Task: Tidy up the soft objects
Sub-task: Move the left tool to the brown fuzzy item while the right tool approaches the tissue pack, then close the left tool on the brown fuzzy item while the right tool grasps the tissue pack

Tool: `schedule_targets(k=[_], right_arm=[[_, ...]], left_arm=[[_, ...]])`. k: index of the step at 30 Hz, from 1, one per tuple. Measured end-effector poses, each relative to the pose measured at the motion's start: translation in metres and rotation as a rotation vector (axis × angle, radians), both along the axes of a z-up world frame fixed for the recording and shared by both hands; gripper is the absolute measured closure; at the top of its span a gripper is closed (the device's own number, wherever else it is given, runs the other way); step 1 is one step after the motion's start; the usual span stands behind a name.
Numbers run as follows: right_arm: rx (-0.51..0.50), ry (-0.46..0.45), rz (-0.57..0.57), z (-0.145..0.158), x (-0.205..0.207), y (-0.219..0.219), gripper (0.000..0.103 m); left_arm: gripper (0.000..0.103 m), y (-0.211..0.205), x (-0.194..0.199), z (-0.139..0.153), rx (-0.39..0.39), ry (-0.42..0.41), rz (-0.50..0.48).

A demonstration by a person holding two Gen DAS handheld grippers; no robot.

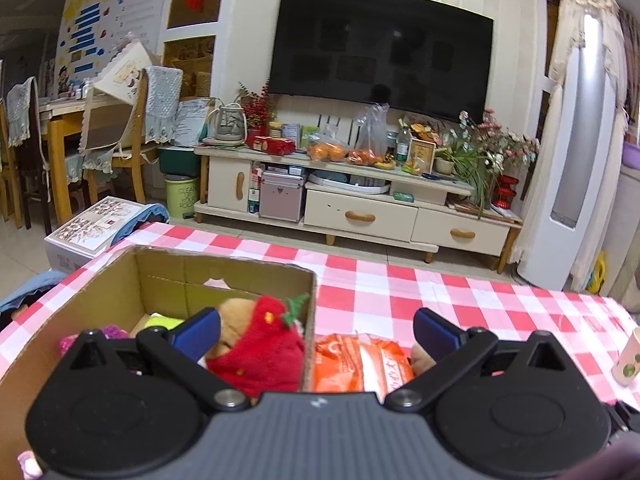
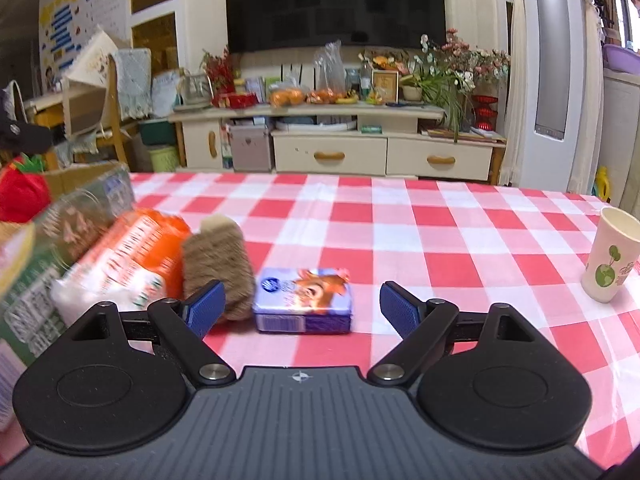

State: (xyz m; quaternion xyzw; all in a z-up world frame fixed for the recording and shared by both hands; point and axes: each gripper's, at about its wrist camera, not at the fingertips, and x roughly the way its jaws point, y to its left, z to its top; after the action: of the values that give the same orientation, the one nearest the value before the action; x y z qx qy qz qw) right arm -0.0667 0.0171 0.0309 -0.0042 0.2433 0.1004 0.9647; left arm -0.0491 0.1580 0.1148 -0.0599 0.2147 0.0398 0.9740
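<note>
- Checked cloth (image 2: 400, 216) in red and white covers the table; TV stand (image 1: 360, 216) and dark TV (image 1: 380, 44) behind, across a strip of floor.
- Left gripper (image 1: 316, 330) spread wide, nothing between its blue fingers (image 1: 198, 330), touching nothing that I can see; it hangs over the right wall of the box (image 1: 224, 276).
- Right gripper (image 2: 302, 306) also wide apart, empty, low above the cloth, lined up on the tissue pack (image 2: 304, 300), which sits between and just ahead of the fingers, not touched.
- Box is open-topped cardboard at the table's left end, near the left edge; its far-left corner is close to the table's corner.
- Inside the box: bear (image 1: 256, 344) with a red strawberry hood, leaning at the right wall; something pink (image 1: 104, 334) and something yellow-green at the bottom, too hidden to tell.
- Orange pack (image 1: 360, 360) lies on the cloth just beside the box's right wall; white and orange wrap, blurred in the right view.
- Brown plush (image 2: 216, 264) stands between the orange pack and the tissue pack, touching the former, just beside the left finger of the right gripper.
- Tissue pack is small, purple, cartoon print on top, lying flat.
- Paper cup (image 2: 612, 254) upright near the right edge, well apart from the rest.
- Middle and far half of the cloth is open room.
</note>
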Motion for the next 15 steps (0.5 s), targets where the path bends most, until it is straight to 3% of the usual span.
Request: schedule_targets(k=[9, 15], right_arm=[[-0.043, 0.058, 0.056, -0.02, 0.032, 0.0, 0.0], [-0.073, 0.074, 0.073, -0.032, 0.045, 0.002, 0.0]], left_arm=[[0.001, -0.022, 0.002, -0.005, 0.093, -0.001, -0.016], [0.001, -0.027, 0.002, -0.003, 0.112, -0.02, 0.015]])
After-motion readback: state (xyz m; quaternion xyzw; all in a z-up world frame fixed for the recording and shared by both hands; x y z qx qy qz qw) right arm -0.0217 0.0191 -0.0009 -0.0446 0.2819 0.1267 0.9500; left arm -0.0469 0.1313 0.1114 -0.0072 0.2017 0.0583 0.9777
